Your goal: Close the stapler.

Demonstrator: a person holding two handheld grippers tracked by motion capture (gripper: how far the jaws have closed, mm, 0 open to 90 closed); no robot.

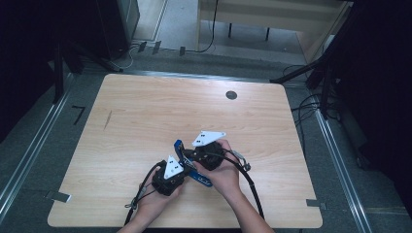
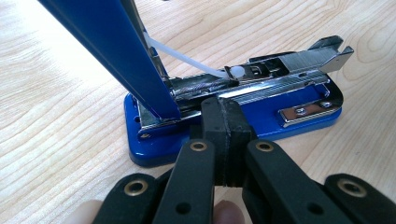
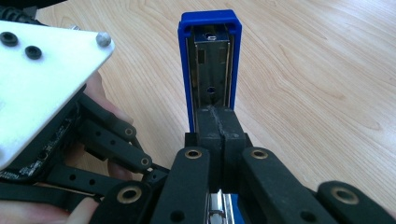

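1. The left gripper sat near the table's near edge, its jaws pressed together against the side of the stapler; whether they pinched any part of it I could not tell.
2. The blue stapler lay open between both grippers, its lid raised upright.
3. The right gripper, just right of it, had its jaws closed at the lid's base.

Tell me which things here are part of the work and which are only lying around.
Part of the work:
- blue stapler, its lid swung open
- left gripper, shut at the stapler's base
- right gripper, shut by the raised lid

Only lying around:
- wooden table with its round grommet
- tape mark on the floor
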